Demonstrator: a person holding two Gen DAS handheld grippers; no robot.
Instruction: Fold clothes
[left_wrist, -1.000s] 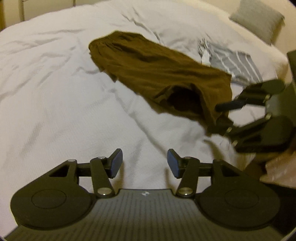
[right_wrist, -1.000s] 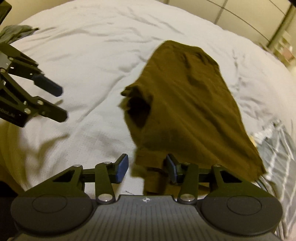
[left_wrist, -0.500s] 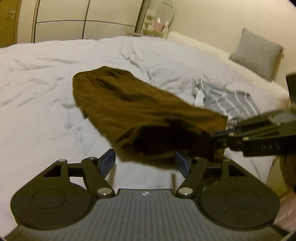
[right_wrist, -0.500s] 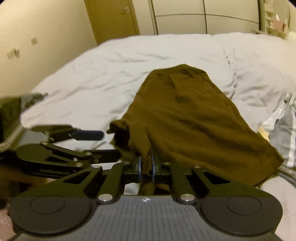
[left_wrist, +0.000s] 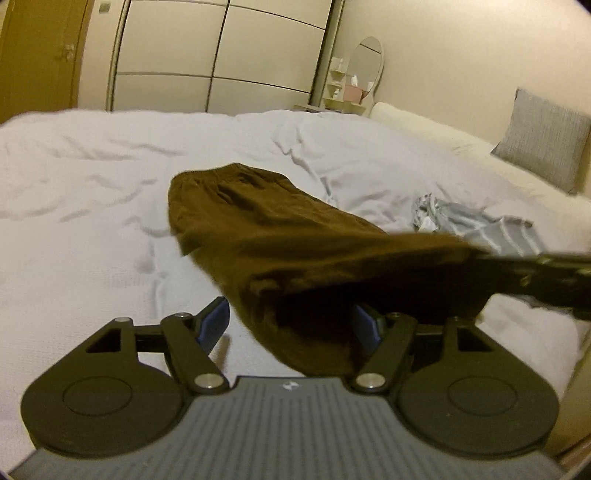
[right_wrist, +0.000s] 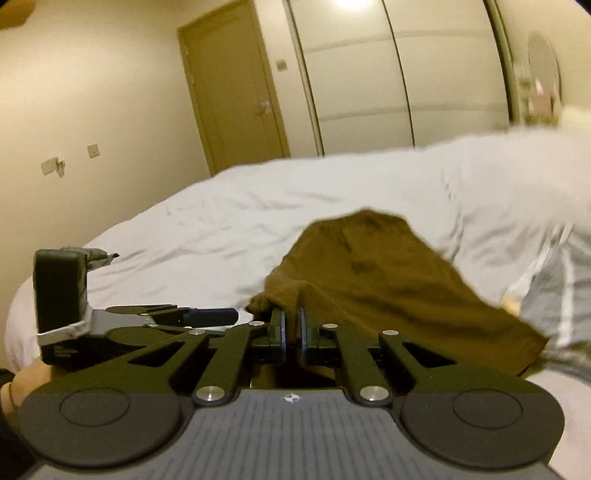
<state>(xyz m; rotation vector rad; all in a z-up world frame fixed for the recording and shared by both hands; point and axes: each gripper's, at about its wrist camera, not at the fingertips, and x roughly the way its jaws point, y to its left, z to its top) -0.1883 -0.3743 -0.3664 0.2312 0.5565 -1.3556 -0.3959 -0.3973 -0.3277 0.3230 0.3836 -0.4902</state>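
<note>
Brown shorts (left_wrist: 280, 236) lie on the white bed (left_wrist: 81, 229), waistband at the far end. Their near hem is raised off the sheet. My right gripper (right_wrist: 291, 326) is shut on that hem, and the brown shorts (right_wrist: 369, 280) stretch away from its pads. In the left wrist view the right gripper (left_wrist: 535, 271) shows as a dark blurred bar at the right. My left gripper (left_wrist: 290, 325) is open, its blue pads wide apart, and a drooping fold of the hem hangs between them. From the right wrist view the left gripper (right_wrist: 207, 315) reaches in level from the left.
A grey striped garment (left_wrist: 480, 225) lies crumpled to the right of the shorts. A grey pillow (left_wrist: 543, 147) leans at the far right. Wardrobe doors (left_wrist: 221, 55) and an oval mirror (left_wrist: 365, 62) stand behind the bed, with a wooden door (right_wrist: 232, 103) to the left.
My right gripper closed on the near hem and lifted it. My left gripper came in low under the raised edge, so cloth now hangs between its open fingers. Both views tilted up toward the room.
</note>
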